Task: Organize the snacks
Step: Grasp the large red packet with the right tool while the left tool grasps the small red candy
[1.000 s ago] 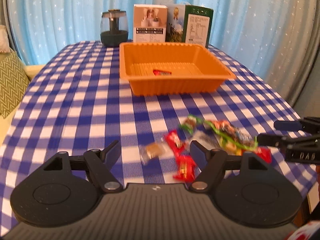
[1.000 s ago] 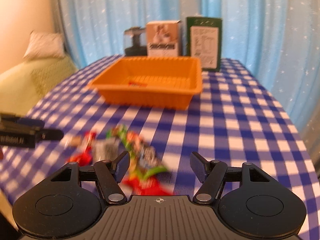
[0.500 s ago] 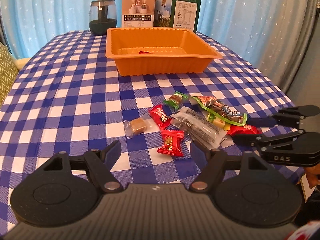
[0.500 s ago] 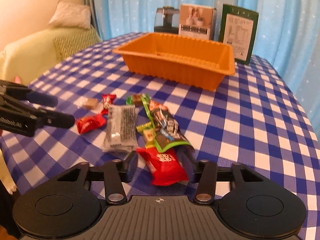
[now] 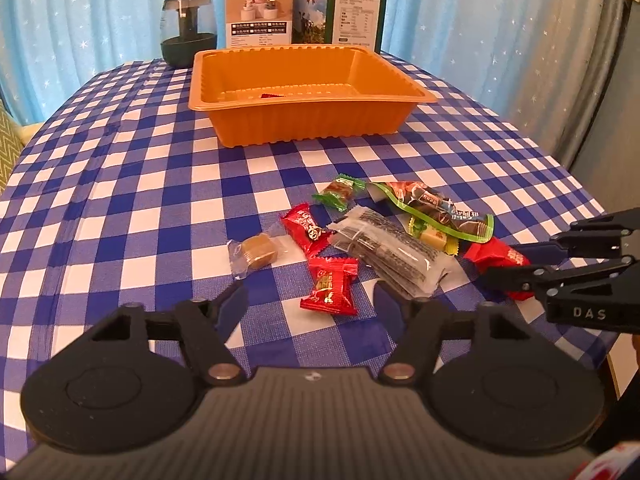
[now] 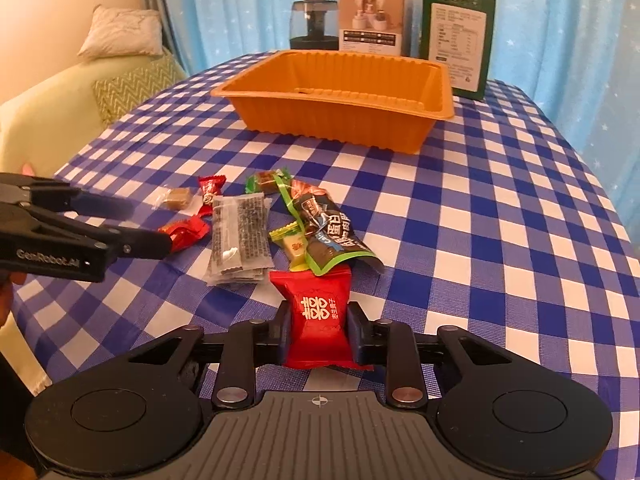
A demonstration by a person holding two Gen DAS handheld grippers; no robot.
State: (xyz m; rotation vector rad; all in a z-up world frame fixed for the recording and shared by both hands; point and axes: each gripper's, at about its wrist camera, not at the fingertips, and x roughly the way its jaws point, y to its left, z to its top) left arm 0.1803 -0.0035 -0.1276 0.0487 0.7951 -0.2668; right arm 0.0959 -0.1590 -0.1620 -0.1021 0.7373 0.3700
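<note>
Right gripper (image 6: 319, 330) is closing, pads pinching the red candy (image 6: 318, 320) near the table's (image 6: 500, 200) near edge; left gripper (image 5: 308, 304), closing over another, grips nothing. Lift straight, then carry to the tray (image 6: 344, 120)

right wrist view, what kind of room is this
Probably a home living room: a sofa with cushions beside a table in a blue checked cloth, and starred blue curtains behind.
</note>
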